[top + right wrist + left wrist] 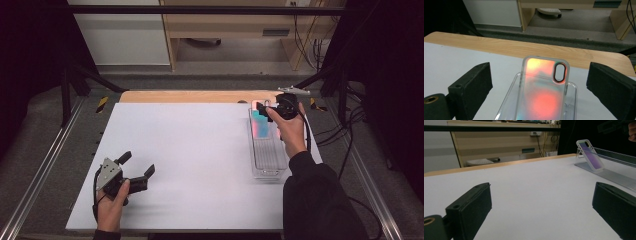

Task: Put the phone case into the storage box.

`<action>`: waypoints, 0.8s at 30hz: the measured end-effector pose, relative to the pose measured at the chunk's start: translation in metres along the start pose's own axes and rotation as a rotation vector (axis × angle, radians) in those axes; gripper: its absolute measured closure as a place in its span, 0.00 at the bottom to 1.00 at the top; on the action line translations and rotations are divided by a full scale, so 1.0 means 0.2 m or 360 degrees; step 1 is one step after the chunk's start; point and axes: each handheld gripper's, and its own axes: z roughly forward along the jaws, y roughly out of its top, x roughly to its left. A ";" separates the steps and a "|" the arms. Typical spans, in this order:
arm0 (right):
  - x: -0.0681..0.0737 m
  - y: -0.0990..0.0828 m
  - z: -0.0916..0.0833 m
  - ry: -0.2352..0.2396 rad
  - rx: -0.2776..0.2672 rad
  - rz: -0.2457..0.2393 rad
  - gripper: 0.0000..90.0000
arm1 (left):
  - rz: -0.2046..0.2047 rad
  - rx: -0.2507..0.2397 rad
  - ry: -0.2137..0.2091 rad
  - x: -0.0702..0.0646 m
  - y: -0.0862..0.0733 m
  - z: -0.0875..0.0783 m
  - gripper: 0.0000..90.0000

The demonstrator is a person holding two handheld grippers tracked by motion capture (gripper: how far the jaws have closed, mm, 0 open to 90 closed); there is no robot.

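White table (200, 165) across the centre of the high view; clear tray (268, 160) at its right edge, with the iridescent case (260, 124) leaning in the tray's far end. Your right gripper (272, 111) hangs over the case, jaws spread and clear of it. Your left gripper (137, 167), lower left, rests with jaws spread, holding nothing.

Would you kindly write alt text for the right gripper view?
An iridescent phone case leans upright in a clear plastic tray, between the open black jaws of the right gripper, which do not touch it. Behind lie the white table and its wooden edge.
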 end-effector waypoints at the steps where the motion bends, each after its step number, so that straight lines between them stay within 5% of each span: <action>1: 0.00 0.00 0.00 0.0000 0.0002 0.0005 0.07 | -0.0001 0.0000 -0.0001 0.00 0.00 0.00 0.02; 6: 0.00 0.00 0.00 0.0054 0.0014 0.0079 0.06 | 0.0001 -0.0001 0.0000 0.00 0.00 0.00 0.02; 24: 0.04 0.00 0.01 0.0111 -0.0004 0.0094 0.06 | 0.0005 -0.0005 -0.0002 0.00 0.00 0.00 0.02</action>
